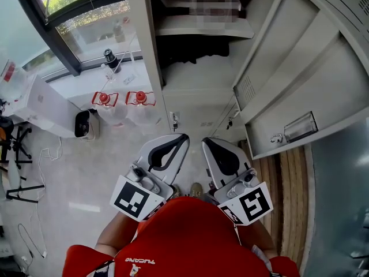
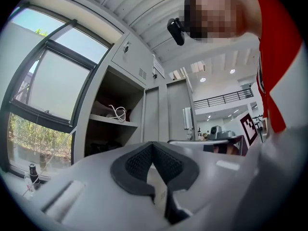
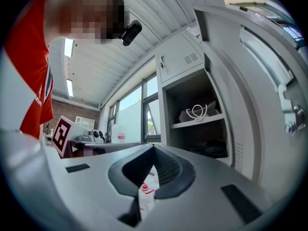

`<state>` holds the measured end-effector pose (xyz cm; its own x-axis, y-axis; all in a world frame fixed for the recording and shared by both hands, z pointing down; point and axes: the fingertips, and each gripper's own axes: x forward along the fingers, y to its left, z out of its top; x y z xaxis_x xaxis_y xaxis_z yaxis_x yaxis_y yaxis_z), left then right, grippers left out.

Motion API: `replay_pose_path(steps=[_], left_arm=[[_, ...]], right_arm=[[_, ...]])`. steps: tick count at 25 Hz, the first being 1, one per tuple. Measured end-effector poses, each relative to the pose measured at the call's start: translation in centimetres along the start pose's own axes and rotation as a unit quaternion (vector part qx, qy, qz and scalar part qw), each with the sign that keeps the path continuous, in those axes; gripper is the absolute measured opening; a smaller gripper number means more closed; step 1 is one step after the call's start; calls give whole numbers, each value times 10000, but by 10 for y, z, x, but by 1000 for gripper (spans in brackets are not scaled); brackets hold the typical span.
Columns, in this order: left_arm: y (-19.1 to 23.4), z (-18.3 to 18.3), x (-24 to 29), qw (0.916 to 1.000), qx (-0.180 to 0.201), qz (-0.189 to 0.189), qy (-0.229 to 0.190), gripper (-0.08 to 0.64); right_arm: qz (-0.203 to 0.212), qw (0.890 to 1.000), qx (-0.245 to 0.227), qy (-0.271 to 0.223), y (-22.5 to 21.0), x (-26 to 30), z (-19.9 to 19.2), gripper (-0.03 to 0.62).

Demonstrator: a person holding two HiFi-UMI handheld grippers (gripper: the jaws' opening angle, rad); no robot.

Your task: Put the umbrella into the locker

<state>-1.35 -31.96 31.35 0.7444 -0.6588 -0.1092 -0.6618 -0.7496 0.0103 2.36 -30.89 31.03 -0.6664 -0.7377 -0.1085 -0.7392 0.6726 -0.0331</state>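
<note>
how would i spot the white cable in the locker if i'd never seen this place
Find the grey metal locker standing open beside the window. On its shelf lies a looped white cable, a thin pale coil, unlike the dark bundle under the shelf.

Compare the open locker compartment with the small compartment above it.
The open compartment has its door swung wide; the small compartment is shut. The open compartment is taller than the small compartment. The open compartment shows a shelf with a white cable; the small compartment's contents are hidden. Both are grey metal.
</note>
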Motion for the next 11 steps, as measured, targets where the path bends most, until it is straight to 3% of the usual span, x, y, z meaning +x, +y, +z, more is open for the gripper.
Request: replay_pose_path(steps=[11], left_arm=[[-1,-3,7,9999,-49,-107,-3,5]], right_arm=[[-101,9999,-35,48,-4,-2,-1,2]])
